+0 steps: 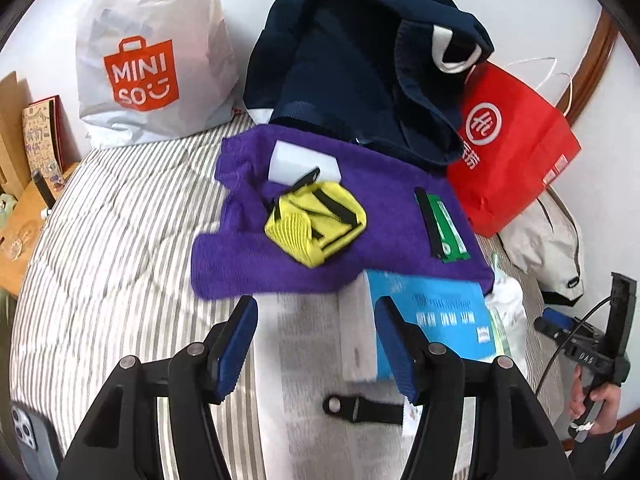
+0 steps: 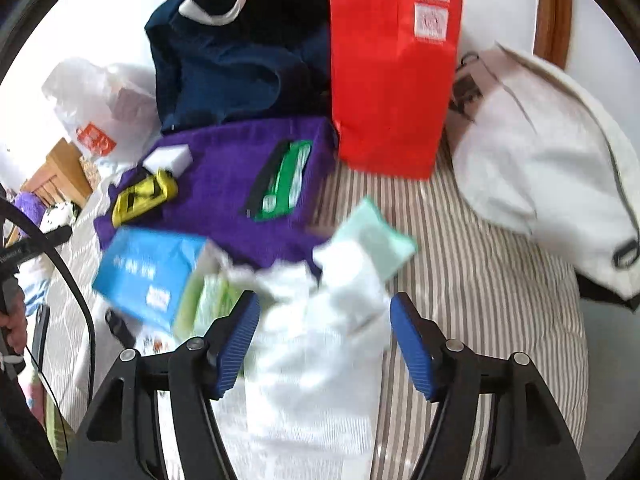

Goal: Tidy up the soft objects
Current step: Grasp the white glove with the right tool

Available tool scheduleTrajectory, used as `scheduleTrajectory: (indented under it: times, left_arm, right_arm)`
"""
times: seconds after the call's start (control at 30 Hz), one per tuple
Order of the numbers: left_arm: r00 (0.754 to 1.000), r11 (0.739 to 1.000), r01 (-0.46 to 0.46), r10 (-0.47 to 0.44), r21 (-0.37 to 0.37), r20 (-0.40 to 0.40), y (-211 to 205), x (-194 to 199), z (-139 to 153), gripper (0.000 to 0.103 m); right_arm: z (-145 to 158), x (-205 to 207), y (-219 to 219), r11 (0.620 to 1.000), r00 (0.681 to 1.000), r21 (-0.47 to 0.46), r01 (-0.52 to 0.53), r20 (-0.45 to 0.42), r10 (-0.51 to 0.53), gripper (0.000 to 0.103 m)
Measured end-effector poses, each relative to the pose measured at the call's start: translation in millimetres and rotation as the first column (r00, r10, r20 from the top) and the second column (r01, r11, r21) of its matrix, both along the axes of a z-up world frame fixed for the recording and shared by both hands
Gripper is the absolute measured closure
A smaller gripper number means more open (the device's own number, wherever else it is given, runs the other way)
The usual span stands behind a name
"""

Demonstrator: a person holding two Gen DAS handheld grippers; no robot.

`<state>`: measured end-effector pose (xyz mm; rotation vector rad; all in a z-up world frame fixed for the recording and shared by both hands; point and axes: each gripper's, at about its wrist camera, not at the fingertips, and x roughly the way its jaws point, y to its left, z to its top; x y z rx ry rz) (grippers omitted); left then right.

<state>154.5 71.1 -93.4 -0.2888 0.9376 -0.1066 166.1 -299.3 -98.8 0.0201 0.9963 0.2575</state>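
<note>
White cloth (image 2: 320, 320) sits loose between my open right gripper (image 2: 324, 336); left gripper (image 1: 316, 340), also open, could snag the box (image 1: 444, 320)

A towel (image 1: 372, 236) lies on the bed (image 1: 120, 232), before a garment (image 1: 352, 60), a box (image 1: 440, 320) nearer.

Rumpled purple towel (image 1: 384, 216) on striped bedding (image 1: 120, 216)

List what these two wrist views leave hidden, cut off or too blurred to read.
- Blue box, left wrist view: print blurred; the white block and a gripper finger cover its left edge.
- White cloth, right wrist view: motion-blurred, shape unclear.
- Navy garment: top cut off by the frame in both views.
</note>
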Motion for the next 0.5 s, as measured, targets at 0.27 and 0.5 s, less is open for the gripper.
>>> scheduleTrajectory:
  times: [0.27,0.5]
  left_arm:
    - [1.0,1.0,0.011,-0.01,0.01,-0.027,-7.1,-32.2,-11.0,0.044]
    - [0.999,1.0,-0.003,0.004,0.016,-0.043,-6.2,-45.6,-16.1,0.044]
  right_arm:
    - [-30.6,-23.4,-5.2,0.999,0.999,-0.04,0.007,-0.049,-0.009,0.028]
    - [-30.6,13.4,-17.9,0.996,0.996,0.042,0.082,-0.036,-0.081,0.028]
